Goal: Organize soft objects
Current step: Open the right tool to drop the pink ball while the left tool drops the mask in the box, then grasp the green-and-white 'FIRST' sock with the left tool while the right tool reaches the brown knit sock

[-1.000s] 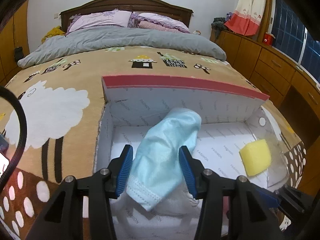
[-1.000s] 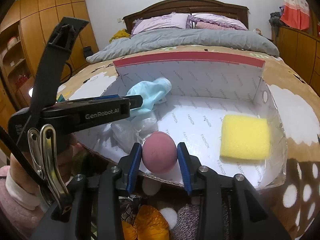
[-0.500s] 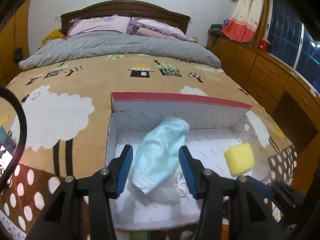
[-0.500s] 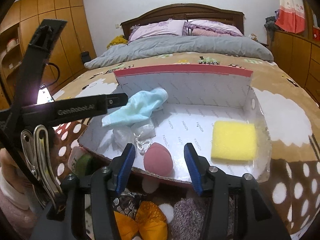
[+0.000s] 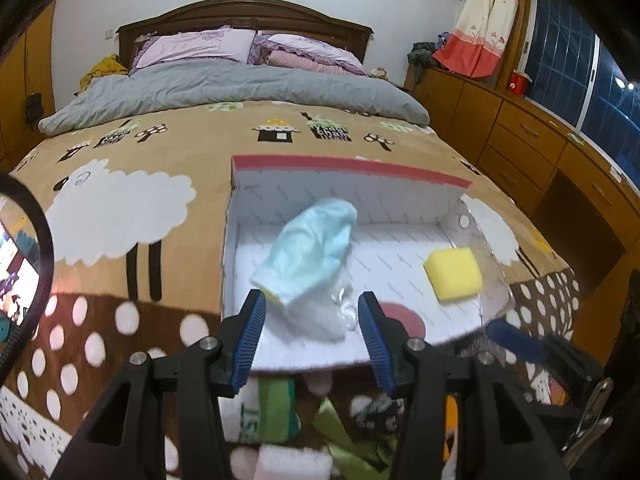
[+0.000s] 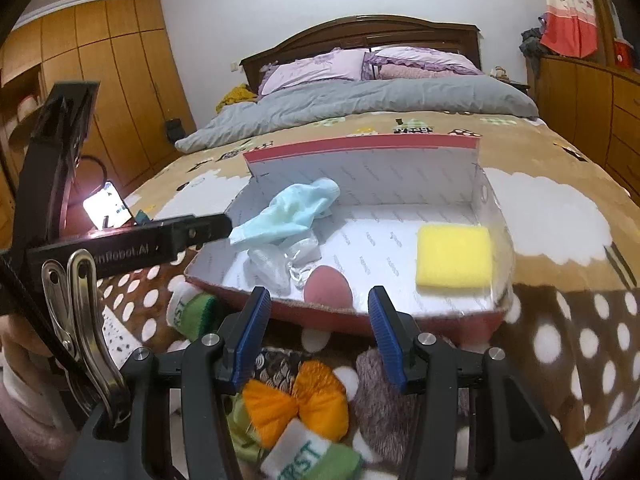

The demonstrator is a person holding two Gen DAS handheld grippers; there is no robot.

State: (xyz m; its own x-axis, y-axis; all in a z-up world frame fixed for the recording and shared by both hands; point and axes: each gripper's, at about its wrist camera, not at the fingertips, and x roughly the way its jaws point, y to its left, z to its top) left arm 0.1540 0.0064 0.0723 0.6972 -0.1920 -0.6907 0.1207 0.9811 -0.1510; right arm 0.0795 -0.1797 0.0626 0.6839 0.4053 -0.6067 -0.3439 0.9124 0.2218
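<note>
Bed (image 6: 560,184): both tilted down toward box (image 6: 360,168); left hand-held gripper (image 5: 316,328) apart, right hand-held gripper (image 6: 318,334) just opened, empty.

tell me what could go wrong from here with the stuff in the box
The pink ball sits right at the box's low front edge, so it could roll out onto the blanket. The light blue sock lies draped over clear plastic bags, so a nudge from the left gripper might drag it.

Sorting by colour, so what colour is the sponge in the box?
Yellow. The sponge shows best in the right wrist view, lying flat in the box.
</note>
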